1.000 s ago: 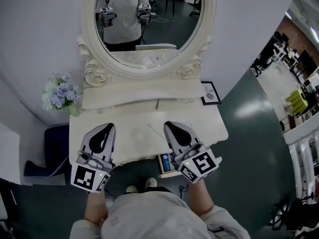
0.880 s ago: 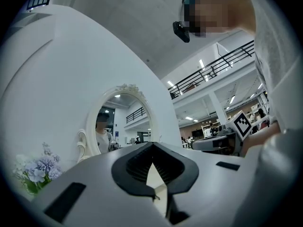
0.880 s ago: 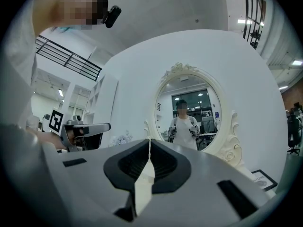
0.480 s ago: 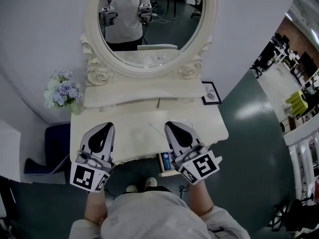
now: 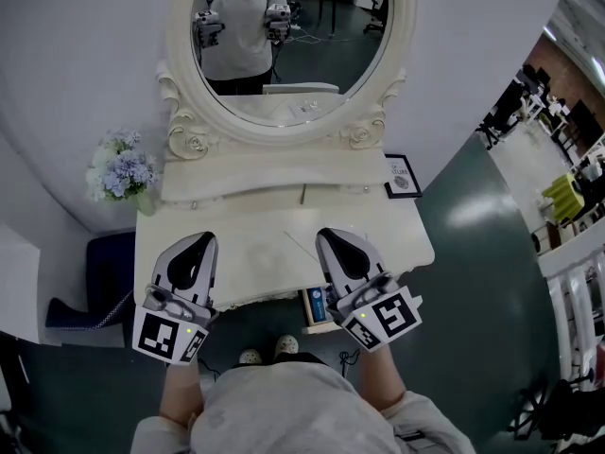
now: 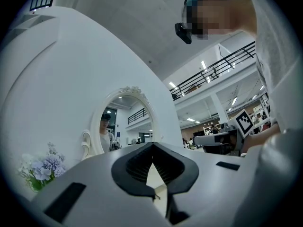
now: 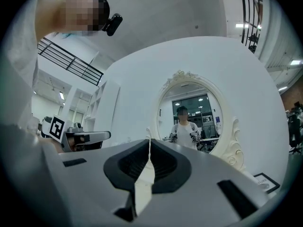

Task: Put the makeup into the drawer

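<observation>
I'm hovering my left gripper [image 5: 204, 244] and right gripper [image 5: 328, 239] over the tabletop [image 5: 255, 244], both pairs of fingers closed on nothing. A blue makeup box [image 5: 315, 303], I think, is lying in the open drawer [image 5: 318, 329] under my right gripper. I'm reckoning the drawer wants a square, gentle push, with fingers clear of its rim.

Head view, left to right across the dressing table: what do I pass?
blue flower bunch → left gripper → right gripper → small framed picture
</observation>
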Motion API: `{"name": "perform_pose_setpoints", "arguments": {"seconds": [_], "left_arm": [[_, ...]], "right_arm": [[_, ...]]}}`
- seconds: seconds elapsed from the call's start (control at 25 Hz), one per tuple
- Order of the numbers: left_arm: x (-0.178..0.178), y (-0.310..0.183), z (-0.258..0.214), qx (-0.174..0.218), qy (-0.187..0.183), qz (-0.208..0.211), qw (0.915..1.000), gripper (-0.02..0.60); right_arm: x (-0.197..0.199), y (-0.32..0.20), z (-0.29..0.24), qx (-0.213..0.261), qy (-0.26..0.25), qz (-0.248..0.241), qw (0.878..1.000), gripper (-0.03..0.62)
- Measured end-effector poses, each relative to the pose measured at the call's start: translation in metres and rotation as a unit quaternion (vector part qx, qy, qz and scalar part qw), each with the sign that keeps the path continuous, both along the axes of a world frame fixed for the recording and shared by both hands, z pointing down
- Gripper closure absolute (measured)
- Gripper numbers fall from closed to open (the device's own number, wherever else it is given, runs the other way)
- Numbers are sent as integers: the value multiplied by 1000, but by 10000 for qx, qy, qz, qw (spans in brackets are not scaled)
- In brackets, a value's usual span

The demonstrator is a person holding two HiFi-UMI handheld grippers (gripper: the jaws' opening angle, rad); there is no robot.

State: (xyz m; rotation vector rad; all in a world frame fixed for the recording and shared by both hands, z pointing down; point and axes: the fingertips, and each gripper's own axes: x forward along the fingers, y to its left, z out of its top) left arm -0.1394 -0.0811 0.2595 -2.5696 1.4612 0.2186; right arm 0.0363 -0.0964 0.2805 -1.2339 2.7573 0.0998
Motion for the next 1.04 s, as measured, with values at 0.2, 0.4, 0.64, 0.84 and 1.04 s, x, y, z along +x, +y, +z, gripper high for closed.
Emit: {"name": "perform_pose_setpoints", "arguments": {"seconds": [0.2, 0.4, 0.64, 0.84, 1.04], "left_arm": [[-1, 0, -2, 32, 6, 12, 10000, 568], [-3, 3, -5, 73, 27, -1, 10000, 568], [-5, 3, -5, 122, 52, 8, 9999, 568], [-6, 2, -7, 128, 67, -13, 9999, 568], [-9, 4, -7, 138, 87, -35, 9999, 568]], "right_arm": [[-1, 0, 0, 8, 8, 32, 10000, 569], [-2, 3, -1, 8, 4, 52, 10000, 569], [-5, 3, -1, 37, -38, 33, 10000, 570], [-6, 2, -2, 51, -44, 11, 10000, 570], [-8, 4, -4, 84, -82, 0, 9999, 570]]}}
